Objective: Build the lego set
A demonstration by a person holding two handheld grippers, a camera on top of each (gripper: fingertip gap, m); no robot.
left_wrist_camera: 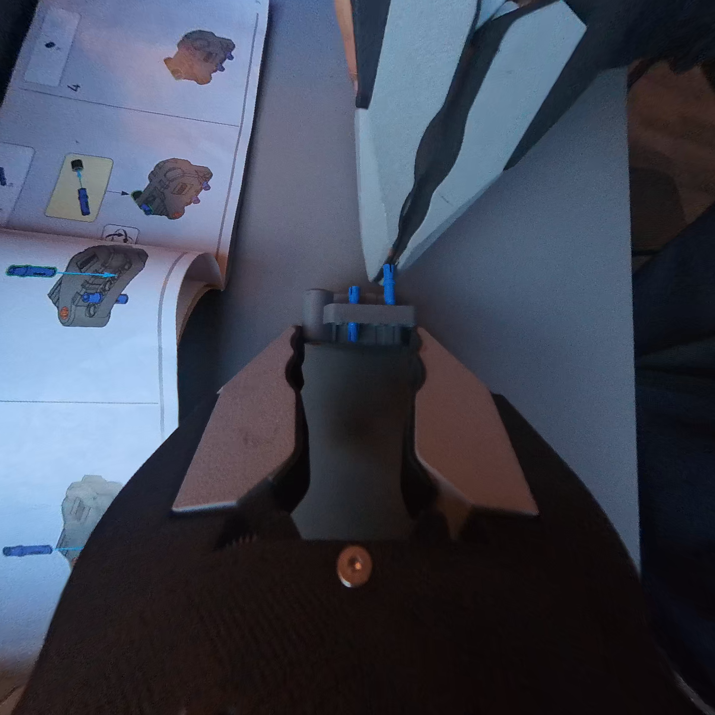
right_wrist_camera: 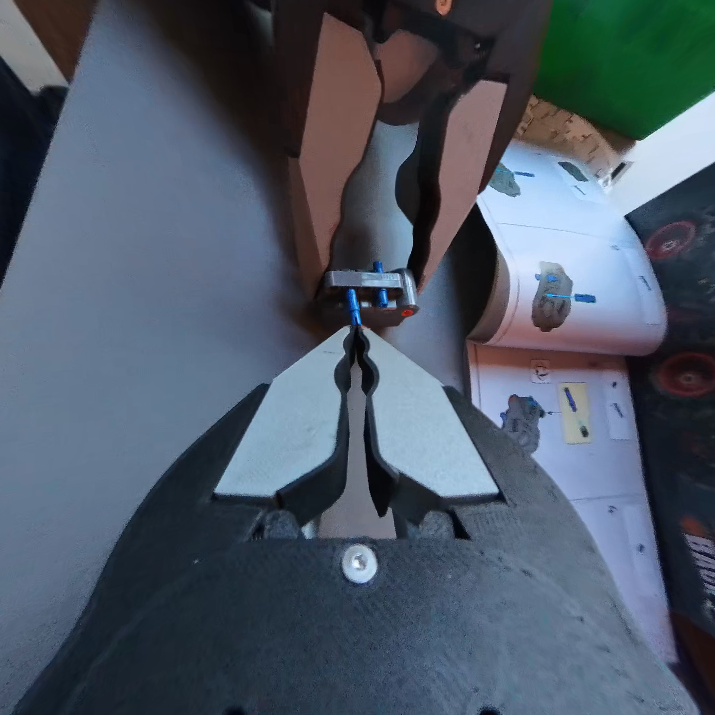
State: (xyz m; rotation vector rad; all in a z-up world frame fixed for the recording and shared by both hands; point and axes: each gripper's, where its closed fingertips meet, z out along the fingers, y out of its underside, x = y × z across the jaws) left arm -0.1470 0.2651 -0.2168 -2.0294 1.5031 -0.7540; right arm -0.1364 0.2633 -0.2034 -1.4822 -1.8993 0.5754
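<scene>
Two tongs at work: left tongs (left_wrist_camera: 356,340) clamp grey block (left_wrist_camera: 367,317) over bench (left_wrist_camera: 294,193); right tongs (right_wrist_camera: 356,329) pinch blue pin (right_wrist_camera: 353,307), part-seated in block. One pin (right_wrist_camera: 382,296) already seated. Early stage judging by manual (left_wrist_camera: 116,154); most of build remains.

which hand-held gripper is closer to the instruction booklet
Left. The left hand-held gripper, clamped on the grey lego assembly, sits right beside the instruction booklet; the right hand-held gripper pinches a blue pin farther away.

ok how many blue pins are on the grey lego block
2. One blue pin sits in the grey block, its tip pinched by the right gripper; the other pin sits beside it. More may be hidden.
</scene>
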